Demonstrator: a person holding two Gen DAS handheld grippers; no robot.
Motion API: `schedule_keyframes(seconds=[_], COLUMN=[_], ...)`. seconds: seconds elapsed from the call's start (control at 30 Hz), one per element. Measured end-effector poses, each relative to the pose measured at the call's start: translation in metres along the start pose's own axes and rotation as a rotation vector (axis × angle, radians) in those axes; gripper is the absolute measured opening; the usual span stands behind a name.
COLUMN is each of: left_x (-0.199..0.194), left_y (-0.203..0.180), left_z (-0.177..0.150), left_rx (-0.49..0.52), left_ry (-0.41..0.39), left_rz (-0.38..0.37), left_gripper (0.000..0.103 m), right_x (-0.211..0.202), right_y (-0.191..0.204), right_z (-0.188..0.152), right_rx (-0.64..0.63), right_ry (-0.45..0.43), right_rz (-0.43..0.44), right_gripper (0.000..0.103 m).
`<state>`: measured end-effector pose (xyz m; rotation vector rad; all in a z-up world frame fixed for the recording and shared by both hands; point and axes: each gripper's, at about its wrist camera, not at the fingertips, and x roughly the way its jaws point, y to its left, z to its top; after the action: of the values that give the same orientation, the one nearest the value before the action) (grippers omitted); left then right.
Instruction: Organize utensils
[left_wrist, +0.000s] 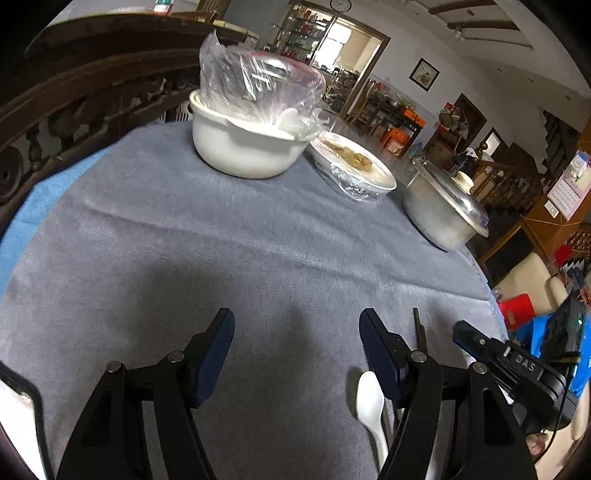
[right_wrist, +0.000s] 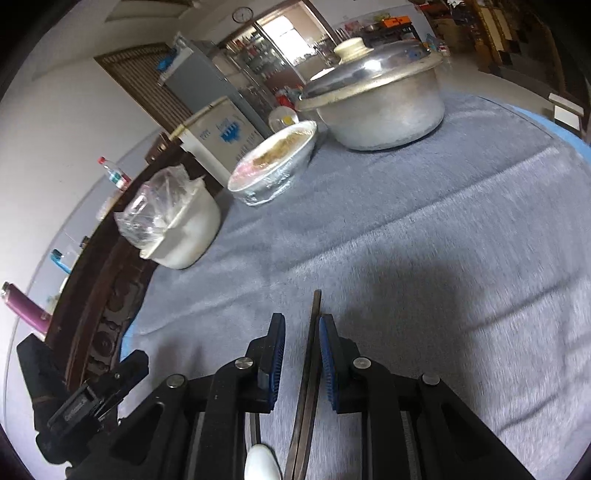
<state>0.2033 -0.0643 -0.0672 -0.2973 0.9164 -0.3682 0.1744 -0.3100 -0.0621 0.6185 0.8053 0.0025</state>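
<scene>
On the grey, velvety cloth (left_wrist: 229, 229) that covers your round bench, the left hand-held gripper (left_wrist: 297, 334) hovers with its blue ribbed pads wide apart and nothing between them. Just beside its right finger lies a smooth white plastic spoon (left_wrist: 371, 402), bowl upward on the cloth. Your right hand-held gripper (right_wrist: 302, 334) has its jaws narrowly spaced, and a pair of dark, slender chopsticks (right_wrist: 309, 376) runs between them, lying against the right pad; you cannot tell whether the left pad touches them. Their tips reach past the fingertips over the cloth. Far across the bench stand a white ceramic pot topped with crinkled clear plastic (left_wrist: 245, 147), a shallow bowl sealed in cling film (left_wrist: 354, 166) and a dull aluminium pot with a domed lid (left_wrist: 443, 210), set in a row, well apart from both grippers.
</scene>
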Motion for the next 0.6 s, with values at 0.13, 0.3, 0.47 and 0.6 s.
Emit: schedule_keyframes(seconds=[0.13, 0.3, 0.47, 0.6], left_x=[0.018, 0.038, 0.052, 0.057], left_y=[-0.003, -0.013, -0.023, -0.027], left_z=[0.005, 0.009, -0.001, -0.005], left_rx=[-0.032, -0.039, -0.003, 0.019], left_ry=[0.045, 0.098, 0.137, 0.151], left_rz=[-0.022, -0.038, -0.061, -0.077], left_gripper=[0.071, 0.07, 0.061, 0.055], right_x=[0.024, 0.043, 0.039, 0.042], right_y=[0.006, 0.005, -0.009, -0.013], right_z=[0.011, 0.018, 0.02, 0.02], right_rx=[-0.009, 0.015, 0.043, 0.042], right_ry=[0.075, 0.128, 0.123, 0.147], right_rz=[-0.057, -0.092, -0.119, -0.118], right_gripper=[0.021, 0.021, 0.021, 0.021])
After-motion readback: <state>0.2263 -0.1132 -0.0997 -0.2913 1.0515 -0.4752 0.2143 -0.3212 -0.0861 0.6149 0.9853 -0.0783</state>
